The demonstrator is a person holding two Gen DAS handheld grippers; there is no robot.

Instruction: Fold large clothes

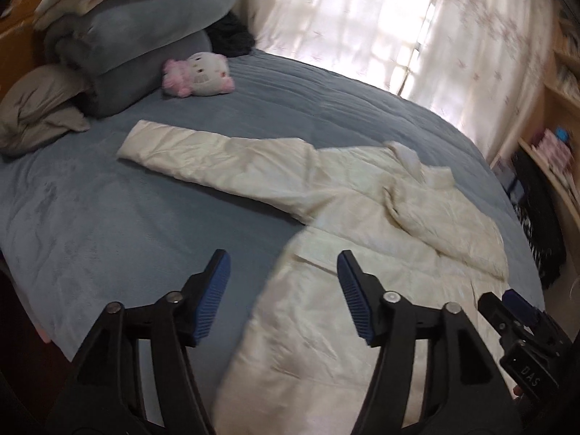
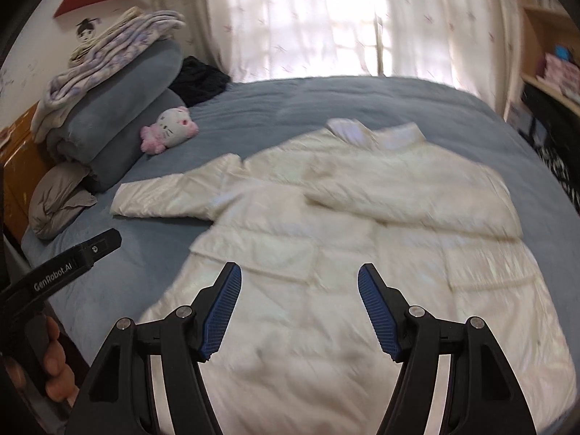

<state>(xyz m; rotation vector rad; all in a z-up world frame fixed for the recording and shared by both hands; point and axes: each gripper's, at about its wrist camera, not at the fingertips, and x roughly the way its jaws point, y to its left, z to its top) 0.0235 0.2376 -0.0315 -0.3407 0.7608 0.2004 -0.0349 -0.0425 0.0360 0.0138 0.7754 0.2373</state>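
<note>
My left gripper [image 1: 283,272] hangs with fingers spread and empty, over the near edge of the cream jacket [image 1: 362,235]. My right gripper [image 2: 299,286] is spread too, nothing between its fingers, above the jacket's lower front. The jacket lies flat on the blue bed [image 1: 108,217], one sleeve stretched left, the other folded across the chest. Beyond sit a pink plush toy [image 1: 197,74] and stacked bedding [image 1: 137,36].
</note>
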